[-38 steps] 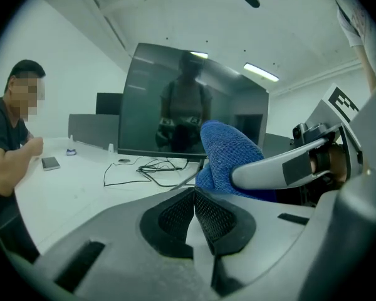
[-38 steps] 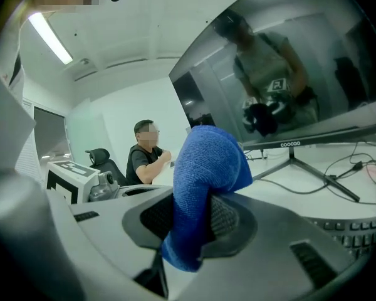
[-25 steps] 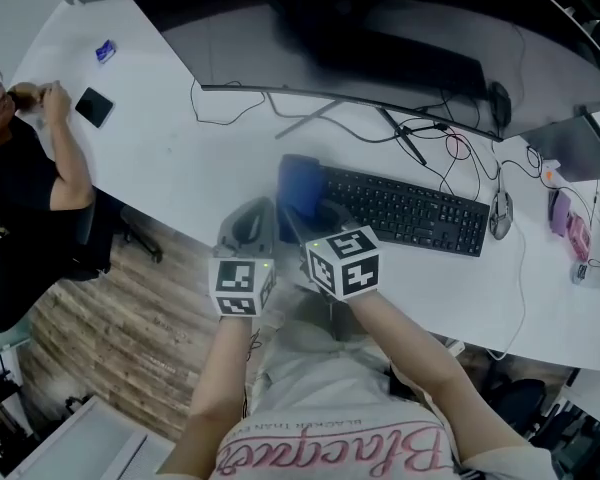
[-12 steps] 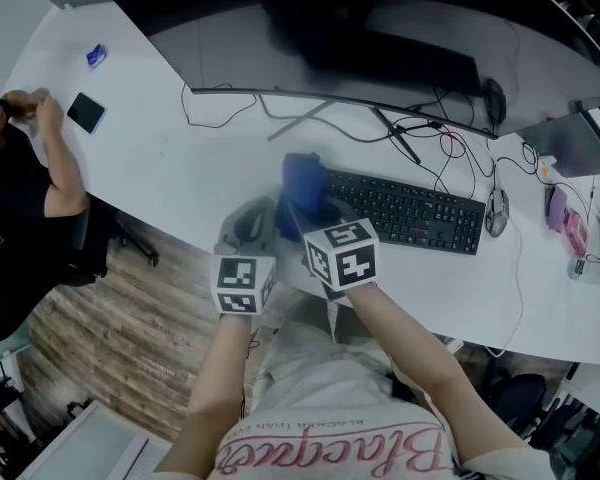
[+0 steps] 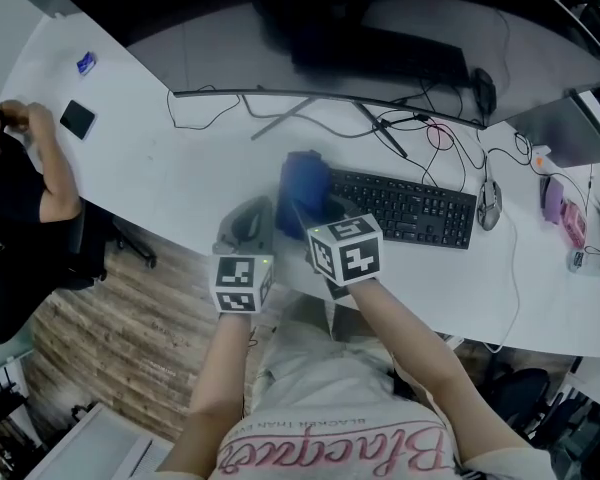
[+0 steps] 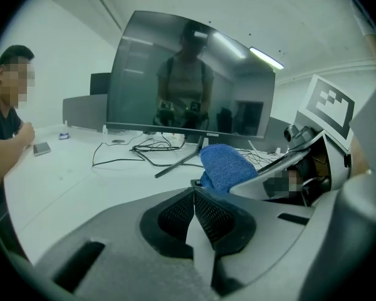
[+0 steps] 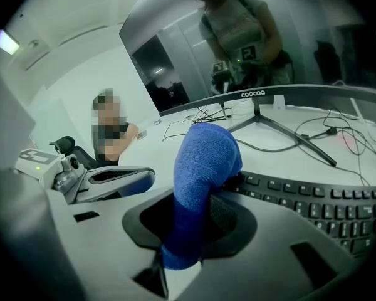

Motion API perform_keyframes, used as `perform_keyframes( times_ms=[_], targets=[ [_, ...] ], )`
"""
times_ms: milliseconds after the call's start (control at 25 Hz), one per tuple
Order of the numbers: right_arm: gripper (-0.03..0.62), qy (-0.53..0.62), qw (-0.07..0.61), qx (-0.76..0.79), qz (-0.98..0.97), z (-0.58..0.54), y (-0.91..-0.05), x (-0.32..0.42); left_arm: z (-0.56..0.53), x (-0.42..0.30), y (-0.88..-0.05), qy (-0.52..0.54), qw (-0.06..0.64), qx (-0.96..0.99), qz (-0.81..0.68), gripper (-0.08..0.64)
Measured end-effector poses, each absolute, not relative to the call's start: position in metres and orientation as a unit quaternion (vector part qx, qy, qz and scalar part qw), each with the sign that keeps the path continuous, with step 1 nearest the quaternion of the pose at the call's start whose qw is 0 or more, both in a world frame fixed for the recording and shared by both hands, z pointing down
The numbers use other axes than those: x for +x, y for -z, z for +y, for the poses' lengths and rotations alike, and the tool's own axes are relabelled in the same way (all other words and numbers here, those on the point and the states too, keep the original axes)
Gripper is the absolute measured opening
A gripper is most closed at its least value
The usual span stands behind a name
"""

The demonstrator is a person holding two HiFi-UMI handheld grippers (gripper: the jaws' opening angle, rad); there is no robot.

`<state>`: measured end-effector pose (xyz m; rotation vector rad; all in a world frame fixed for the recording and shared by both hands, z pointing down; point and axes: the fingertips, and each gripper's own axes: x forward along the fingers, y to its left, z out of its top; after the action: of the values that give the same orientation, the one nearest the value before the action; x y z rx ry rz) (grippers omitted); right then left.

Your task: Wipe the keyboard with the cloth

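A black keyboard (image 5: 405,206) lies on the white desk (image 5: 190,168) in front of a wide curved monitor (image 5: 310,48). My right gripper (image 5: 315,213) is shut on a blue cloth (image 5: 302,186), whose free end bulges over the keyboard's left end (image 7: 282,196). In the right gripper view the blue cloth (image 7: 203,180) runs up out of the jaws. My left gripper (image 5: 248,223) sits just left of the right one at the desk's front edge, shut with nothing in it; the cloth (image 6: 227,166) shows beyond it.
A mouse (image 5: 489,206) lies right of the keyboard. Cables (image 5: 420,128) trail under the monitor stand (image 5: 290,113). A seated person (image 5: 20,178) is at the desk's far left, with a phone (image 5: 77,119) beside them. Small items (image 5: 560,208) crowd the right end.
Both grippers have stayed almost still with the cloth held. The view has drifted slightly, so the desk and keyboard sit a little higher and further left in the frame.
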<state>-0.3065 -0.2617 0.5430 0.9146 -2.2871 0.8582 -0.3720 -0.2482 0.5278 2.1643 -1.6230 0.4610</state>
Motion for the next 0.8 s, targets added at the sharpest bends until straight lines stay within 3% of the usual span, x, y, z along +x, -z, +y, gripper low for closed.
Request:
perform_keyframes(
  times_ms=[800],
  targets=[
    [0.097, -0.315, 0.265, 0.337, -0.847, -0.264, -0.544, -0.244, -0.258, -0.311, -0.523, -0.176, 0.192, 0.768, -0.585, 0.006]
  ],
)
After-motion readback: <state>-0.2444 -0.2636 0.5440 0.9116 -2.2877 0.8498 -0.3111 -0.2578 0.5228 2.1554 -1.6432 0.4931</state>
